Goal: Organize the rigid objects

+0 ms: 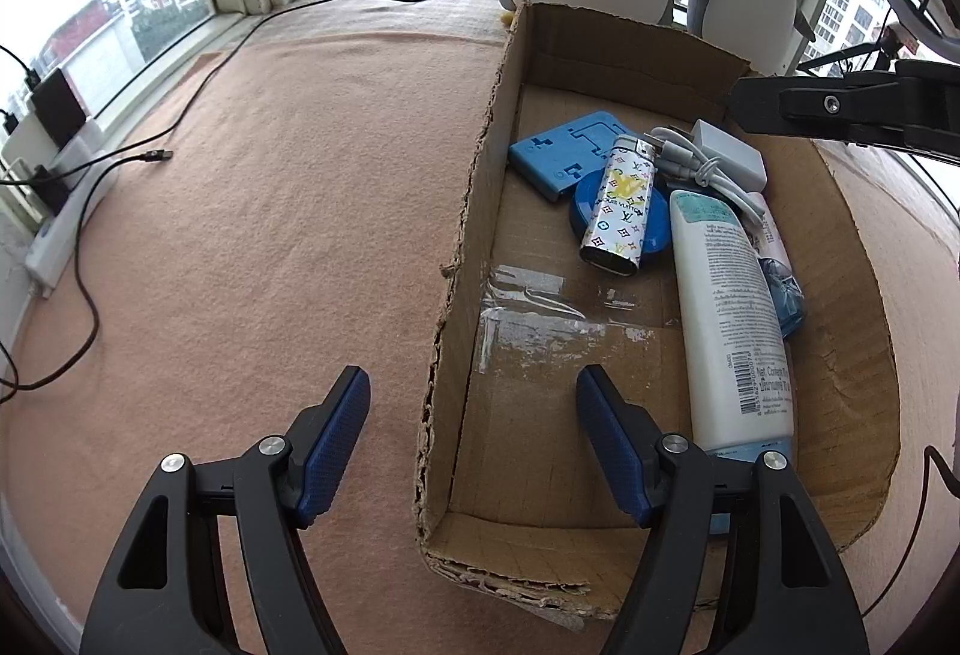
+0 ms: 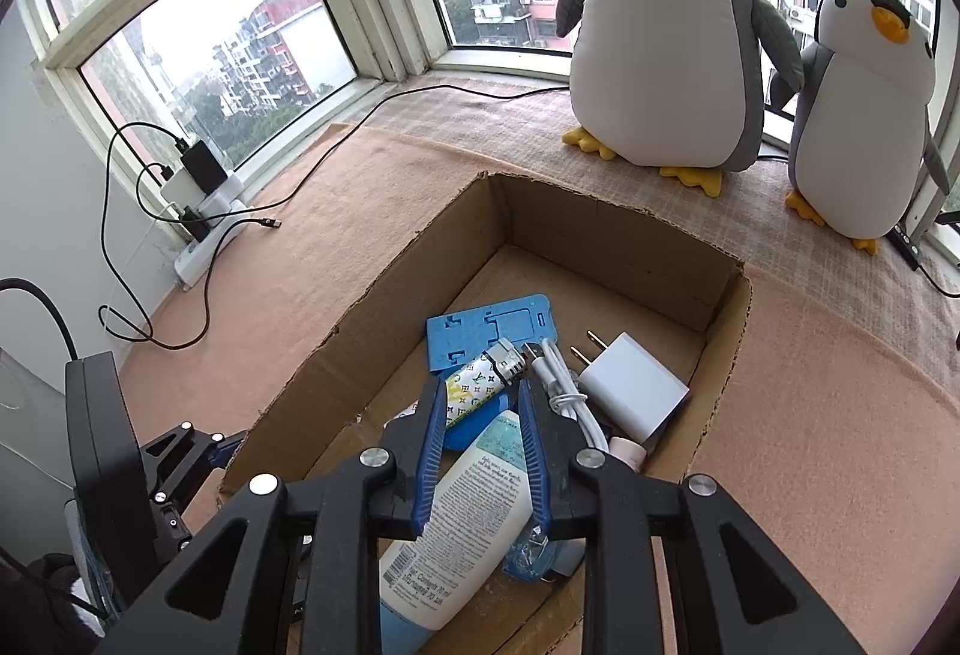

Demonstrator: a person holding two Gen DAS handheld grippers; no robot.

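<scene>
An open cardboard box [image 1: 468,211] [image 2: 600,235] lies on a pink mat. Inside it are a blue phone stand [image 1: 564,154] [image 2: 480,325], a patterned lighter [image 1: 618,211] [image 2: 462,397] resting on a blue round disc [image 1: 651,223], a white charger [image 1: 726,151] [image 2: 636,385] with its coiled cable, a white lotion bottle [image 1: 726,307] [image 2: 474,505] and a blue packet [image 1: 783,295]. My left gripper [image 1: 474,385] is open, one finger either side of the box's left wall. My right gripper [image 2: 482,390] hovers over the box contents, jaws partly apart, holding nothing.
Two plush penguins [image 2: 660,25] [image 2: 864,115] stand behind the box by the window. A power strip with chargers [image 2: 204,235] and a loose USB cable [image 1: 156,155] lie at the left. The pink mat [image 1: 270,235] spreads left of the box.
</scene>
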